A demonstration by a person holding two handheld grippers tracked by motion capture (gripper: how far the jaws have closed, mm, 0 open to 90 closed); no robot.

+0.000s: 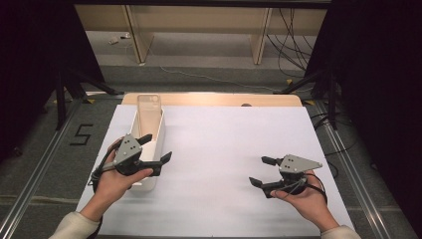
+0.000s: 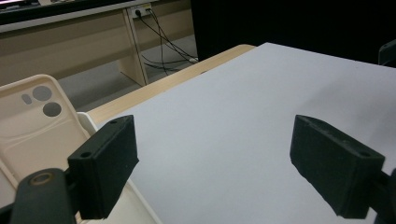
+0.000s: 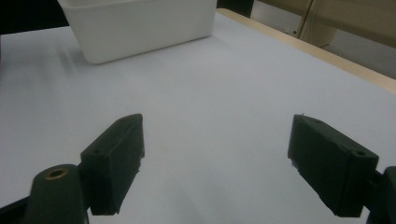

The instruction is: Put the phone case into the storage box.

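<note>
Over white bin (image 1: 149,144), at L edge of paper-covered table (image 1: 224,149): L gripper (image 1: 155,148), jaws spread wide w/ nothing between, one jaw above bin, other out over sheet. Likely straddling bin's near wall to line up a reach for phone case (image 1: 149,107). Case propped upright at bin's far end, leaning on wall, camera cut-outs up, so top edge stands proud of rim, prob. easiest place to pinch. Seen again in L gripper view as beige shell (image 2: 35,126) beside left jaw, not touched. Near R side of sheet: R gripper (image 1: 263,170), held low, well apart from bin, jaws apart & empty, aimed toward bin (image 3: 140,25); apparently parked on standby, out of L hand's way.
</note>
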